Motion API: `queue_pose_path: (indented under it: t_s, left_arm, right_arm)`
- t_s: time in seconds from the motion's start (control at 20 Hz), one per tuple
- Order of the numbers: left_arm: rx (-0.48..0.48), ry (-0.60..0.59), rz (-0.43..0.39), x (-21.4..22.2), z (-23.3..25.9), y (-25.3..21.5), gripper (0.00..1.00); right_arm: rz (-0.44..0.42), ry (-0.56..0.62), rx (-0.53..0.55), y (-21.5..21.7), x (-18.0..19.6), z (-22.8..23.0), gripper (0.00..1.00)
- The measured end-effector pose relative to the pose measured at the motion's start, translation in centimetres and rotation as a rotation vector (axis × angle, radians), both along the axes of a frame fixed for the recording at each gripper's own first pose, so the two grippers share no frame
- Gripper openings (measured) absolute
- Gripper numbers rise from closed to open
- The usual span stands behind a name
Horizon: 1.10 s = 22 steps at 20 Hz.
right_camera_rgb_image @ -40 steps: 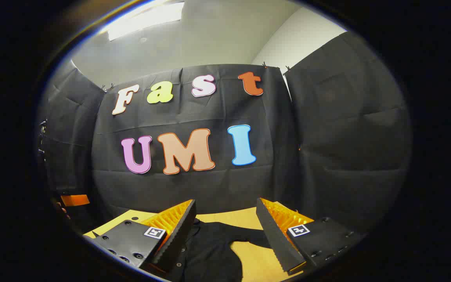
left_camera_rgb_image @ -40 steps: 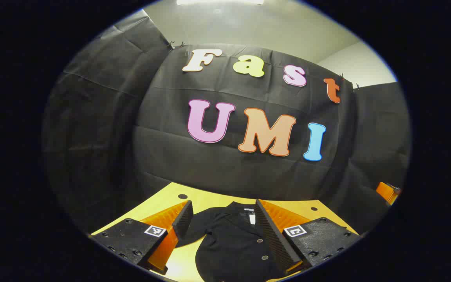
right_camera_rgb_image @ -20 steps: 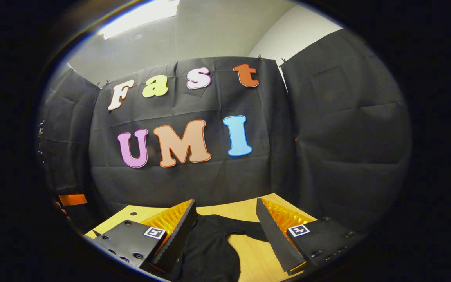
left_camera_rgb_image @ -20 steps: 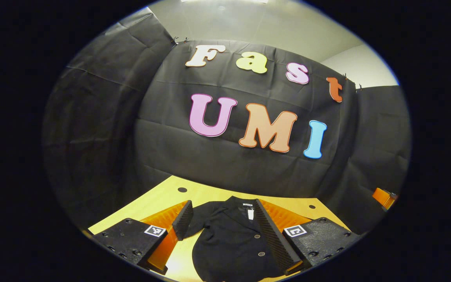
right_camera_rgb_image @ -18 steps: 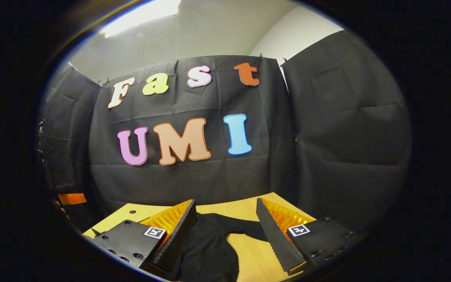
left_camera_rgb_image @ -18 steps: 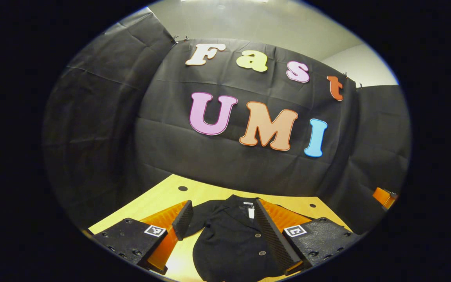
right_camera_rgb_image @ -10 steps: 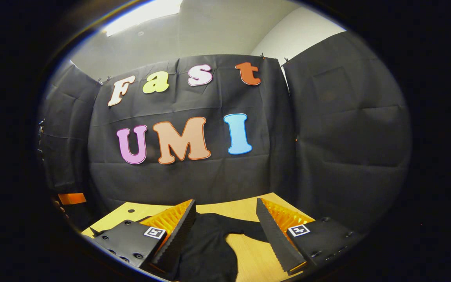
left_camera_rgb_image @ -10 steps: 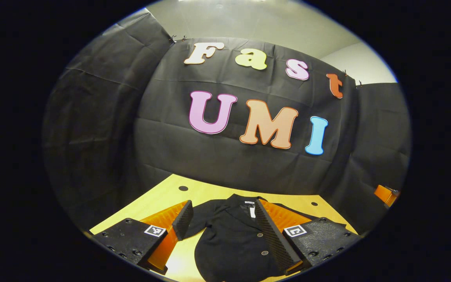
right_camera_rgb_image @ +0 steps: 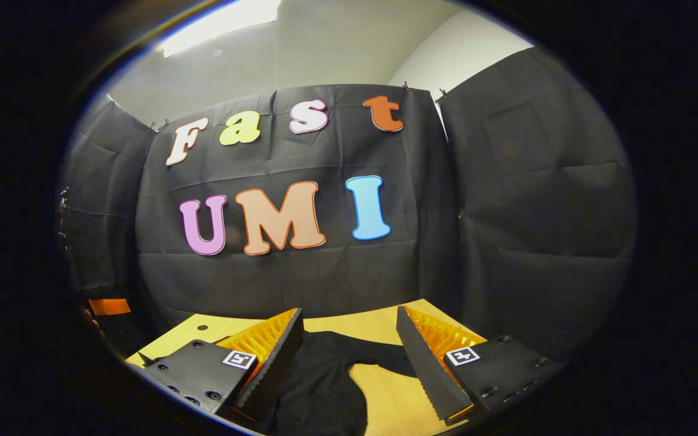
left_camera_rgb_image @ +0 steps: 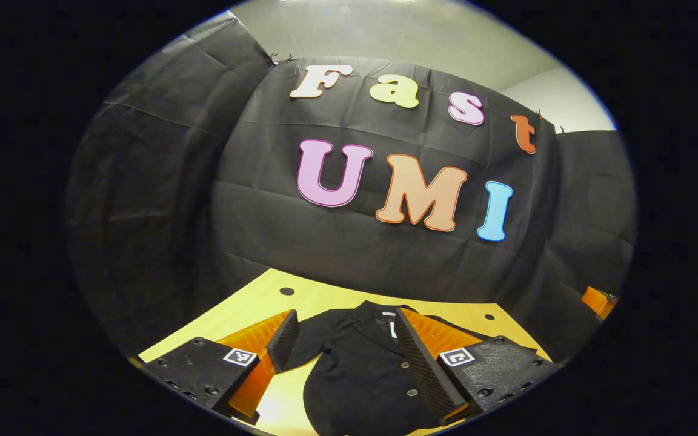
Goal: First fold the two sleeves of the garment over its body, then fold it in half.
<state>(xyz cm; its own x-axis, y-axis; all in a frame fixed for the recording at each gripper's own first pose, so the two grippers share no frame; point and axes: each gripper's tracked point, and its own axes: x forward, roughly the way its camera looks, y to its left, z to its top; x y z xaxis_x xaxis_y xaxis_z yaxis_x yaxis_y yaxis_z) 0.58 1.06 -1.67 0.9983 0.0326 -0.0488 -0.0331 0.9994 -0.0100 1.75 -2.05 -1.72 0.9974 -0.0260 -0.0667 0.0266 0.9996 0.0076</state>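
Observation:
A black button-front garment (left_camera_rgb_image: 355, 375) lies flat on the yellow wooden table (left_camera_rgb_image: 252, 306), its collar toward the booth's back wall. In the left gripper view my left gripper (left_camera_rgb_image: 344, 321) hangs open above the garment's collar and left shoulder, with nothing between its fingers. In the right gripper view the garment (right_camera_rgb_image: 319, 387) shows its body and one sleeve (right_camera_rgb_image: 379, 354) stretched out to the right on the table (right_camera_rgb_image: 385, 393). My right gripper (right_camera_rgb_image: 349, 321) is open above that sleeve and holds nothing.
Black cloth walls close the booth at the back and both sides, near the table's far edge. Small round holes (left_camera_rgb_image: 286, 291) mark the tabletop. The other gripper's tip (left_camera_rgb_image: 596, 301) shows far right in the left gripper view, and another (right_camera_rgb_image: 108, 306) far left in the right gripper view.
Both views have tilted down a little since two seconds ago, so more of the table and garment shows. The left view has drifted slightly. Both grippers stay open.

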Motion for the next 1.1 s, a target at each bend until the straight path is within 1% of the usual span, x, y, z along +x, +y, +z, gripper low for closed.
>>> queue_pose_path:
  t_s: [0.05,0.2,0.25,0.5,0.55,0.6,0.65,0.75,0.9,1.1]
  left_arm:
    - [0.003,-0.004,0.002,0.0,0.2,-0.1,0.92]
    - [0.011,-0.009,0.002,0.0,0.3,-0.3,0.93]
    - [0.016,-0.006,0.004,0.0,0.3,-0.3,0.92]
    - [0.018,0.027,0.028,0.1,-0.9,0.4,0.93]
    - [0.017,0.035,0.035,0.1,-1.1,0.5,0.93]
    - [0.016,0.037,0.045,0.1,-1.2,0.8,0.92]
    - [0.014,0.039,0.059,0.1,-1.2,1.1,0.92]
    - [0.013,0.043,0.082,0.0,-1.4,1.3,0.92]
    - [0.026,0.052,0.113,-0.3,-1.9,1.6,0.92]
    - [0.000,0.063,0.152,-0.5,-2.4,1.9,0.93]
  right_arm:
    - [-0.002,-0.003,0.003,-0.2,0.1,0.1,0.97]
    - [-0.011,0.008,0.011,-0.9,0.4,-0.3,0.97]
    - [-0.020,0.013,0.007,-1.5,0.6,-0.4,0.97]
    - [-0.061,0.036,-0.008,-4.7,1.3,-1.3,0.98]
    - [-0.071,0.045,-0.013,-5.7,1.7,-1.4,0.98]
    - [-0.081,0.050,-0.020,-6.7,2.2,-1.5,0.95]
    - [-0.100,0.053,-0.028,-7.9,2.8,-1.6,0.98]
    - [-0.143,0.057,-0.034,-10.9,4.3,-2.1,0.97]
    - [-0.185,0.089,-0.004,-14.3,6.6,-3.9,0.97]
    - [-0.232,0.148,0.014,-18.6,9.9,-7.6,0.98]
